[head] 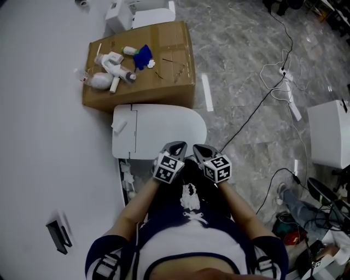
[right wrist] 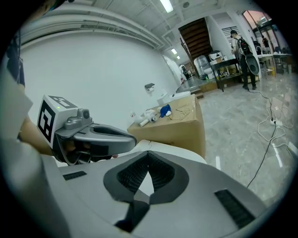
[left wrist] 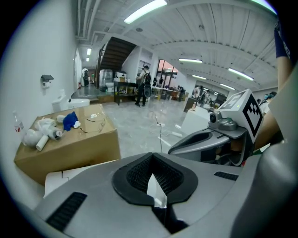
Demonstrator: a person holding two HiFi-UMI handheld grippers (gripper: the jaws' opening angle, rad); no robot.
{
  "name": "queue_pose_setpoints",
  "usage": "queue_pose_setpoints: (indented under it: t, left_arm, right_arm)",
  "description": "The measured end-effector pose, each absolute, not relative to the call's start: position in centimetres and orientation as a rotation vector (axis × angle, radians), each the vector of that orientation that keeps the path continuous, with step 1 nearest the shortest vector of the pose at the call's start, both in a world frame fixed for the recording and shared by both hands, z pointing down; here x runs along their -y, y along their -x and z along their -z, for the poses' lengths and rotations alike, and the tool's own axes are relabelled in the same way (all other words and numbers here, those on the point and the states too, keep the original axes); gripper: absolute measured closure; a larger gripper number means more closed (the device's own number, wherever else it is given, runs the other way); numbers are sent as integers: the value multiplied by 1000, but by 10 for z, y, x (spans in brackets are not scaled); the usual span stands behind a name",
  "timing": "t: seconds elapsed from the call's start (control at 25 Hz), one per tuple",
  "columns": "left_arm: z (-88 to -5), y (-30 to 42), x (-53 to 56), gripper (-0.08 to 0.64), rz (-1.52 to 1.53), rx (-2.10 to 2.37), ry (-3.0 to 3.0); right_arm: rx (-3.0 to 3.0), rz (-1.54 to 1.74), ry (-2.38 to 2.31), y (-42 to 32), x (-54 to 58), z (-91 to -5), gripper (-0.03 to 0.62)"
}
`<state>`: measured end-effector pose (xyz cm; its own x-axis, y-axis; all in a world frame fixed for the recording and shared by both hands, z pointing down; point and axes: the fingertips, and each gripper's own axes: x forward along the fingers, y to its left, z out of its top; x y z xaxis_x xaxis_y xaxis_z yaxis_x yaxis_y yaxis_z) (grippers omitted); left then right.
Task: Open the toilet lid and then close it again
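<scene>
Left gripper (head: 177,145), right gripper (head: 198,148): fingers closed on nothing, side by side, at the front edge of the toilet lid (head: 164,128). Lid: down, flat; cardboard box (head: 164,65) behind. Handling, as judged: slip both tips under the rim, raise evenly, lower slowly.

Large open indoor hall: a workshop or test floor, not a bathroom. Grey marble-patterned tile floor (head: 240,49), plain white wall (right wrist: 93,74), long ceiling strip lights (left wrist: 144,10), dark staircase (left wrist: 116,51). A white oval-lidded toilet (head: 164,128) stands free beside a brown cardboard box (head: 175,71) strewn with white fittings (head: 109,68). Loose black and white cables (head: 273,82) cross the floor. People (left wrist: 143,83) stand at distant tables (left wrist: 125,95).
</scene>
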<state>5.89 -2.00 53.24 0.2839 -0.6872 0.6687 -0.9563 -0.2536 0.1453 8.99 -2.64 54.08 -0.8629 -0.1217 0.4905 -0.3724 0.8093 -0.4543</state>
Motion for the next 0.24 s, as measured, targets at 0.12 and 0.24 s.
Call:
queue_pose_setpoints:
  t: [0.12,0.24]
  left_arm:
    - [-530,-62,20,554,-681,1479,-2025]
    - [-526,-67,18,554,-670,1488,-2026]
  right_arm:
    - [2557,-748,-368,-94,27,-538,586]
    - [2552,-706,-366,-101,25,-537,586]
